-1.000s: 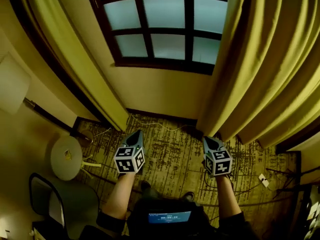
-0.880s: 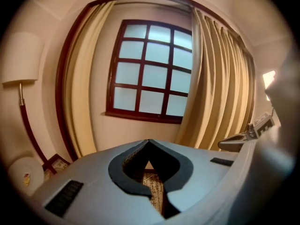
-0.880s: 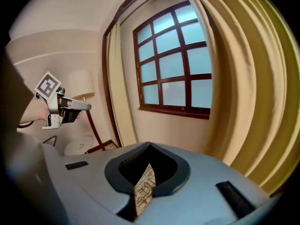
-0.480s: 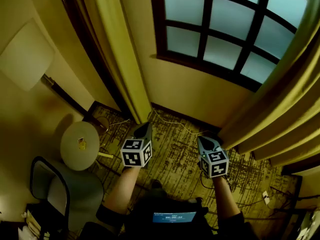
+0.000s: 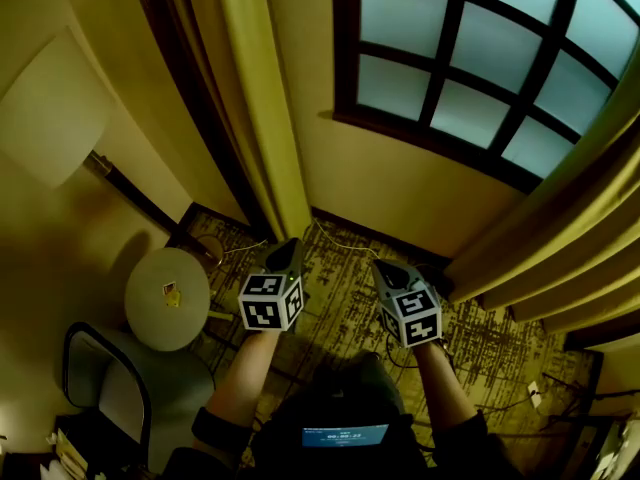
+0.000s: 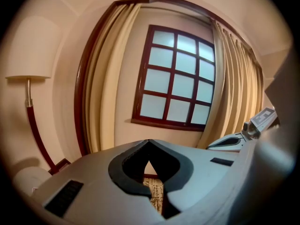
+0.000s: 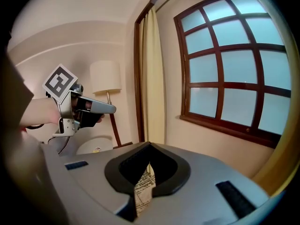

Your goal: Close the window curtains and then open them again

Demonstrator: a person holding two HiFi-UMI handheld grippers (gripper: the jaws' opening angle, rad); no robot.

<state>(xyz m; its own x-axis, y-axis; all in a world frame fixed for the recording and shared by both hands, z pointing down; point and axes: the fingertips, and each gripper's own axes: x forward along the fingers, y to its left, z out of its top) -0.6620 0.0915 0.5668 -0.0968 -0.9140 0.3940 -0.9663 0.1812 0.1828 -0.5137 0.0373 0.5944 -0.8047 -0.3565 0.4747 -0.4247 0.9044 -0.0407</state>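
Observation:
Both yellow curtains hang drawn apart beside the dark-framed window (image 5: 470, 78). The left curtain (image 5: 255, 98) hangs bunched by the wall corner, and the right curtain (image 5: 570, 228) is gathered at the right. My left gripper (image 5: 290, 248) is shut and empty, with its tip just below the left curtain's hem and not touching it. My right gripper (image 5: 383, 267) is also shut and empty, beside the left one over the carpet and well clear of the right curtain. The left gripper view shows the window (image 6: 176, 78) between both curtains. In the right gripper view the left gripper (image 7: 110, 109) is held before the left curtain (image 7: 152, 78).
A round white table (image 5: 168, 296) stands at the left, with a grey chair (image 5: 110, 398) in front of it. A floor lamp (image 7: 105, 78) stands in the corner by the left curtain. Cables lie on the patterned carpet (image 5: 340, 308) under the window.
The head view has swung left. Both grippers moved left across the carpet: the right one left the right curtain's hem, and the left one came up to the left curtain.

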